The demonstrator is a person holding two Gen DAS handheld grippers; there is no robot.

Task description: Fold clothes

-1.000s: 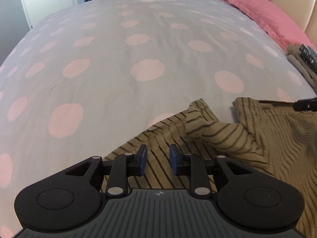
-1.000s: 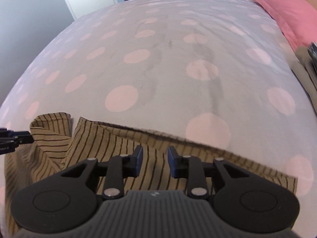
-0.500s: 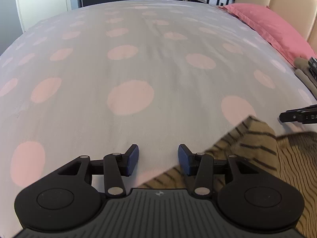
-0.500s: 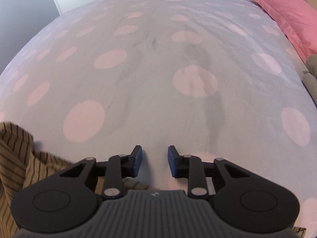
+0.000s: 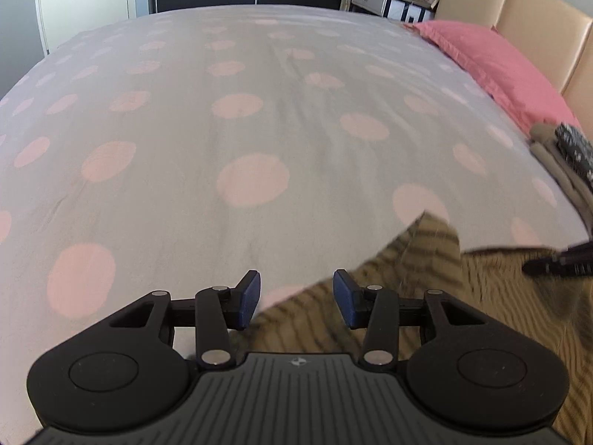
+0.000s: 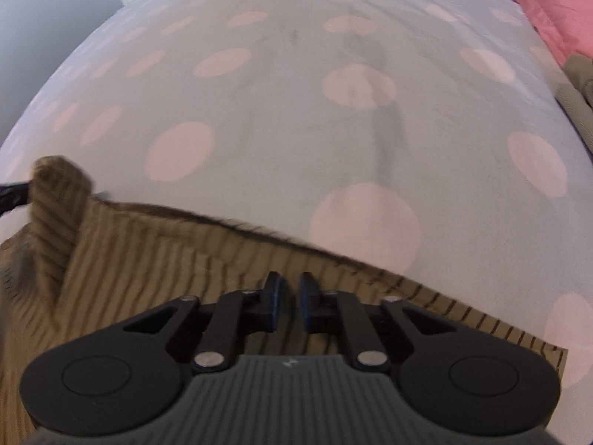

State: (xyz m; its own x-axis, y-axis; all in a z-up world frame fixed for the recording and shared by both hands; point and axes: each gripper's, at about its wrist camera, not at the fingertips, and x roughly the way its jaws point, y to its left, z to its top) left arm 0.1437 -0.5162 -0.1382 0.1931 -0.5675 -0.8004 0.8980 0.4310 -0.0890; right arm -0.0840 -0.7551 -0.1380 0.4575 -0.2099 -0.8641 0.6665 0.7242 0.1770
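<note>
Right gripper [image 6: 291,306] newly lowered, just closed over striped garment [image 6: 148,259]; left gripper [image 5: 296,298] half-open, empty.

I am looking at a grey bedspread [image 5: 229,118] dotted with pale pink circles, and a tan garment [image 6: 155,259] striped in thin dark lines. A pink pillow [image 5: 493,59] is lying by the beige headboard [image 5: 533,26]; my pads [image 5: 249,298] are showing blue on black.

Left gripper [image 5: 296,298] fingers [image 5: 247,298] apart above striped garment [image 5: 418,278] on bedspread [image 5: 241,141].
</note>
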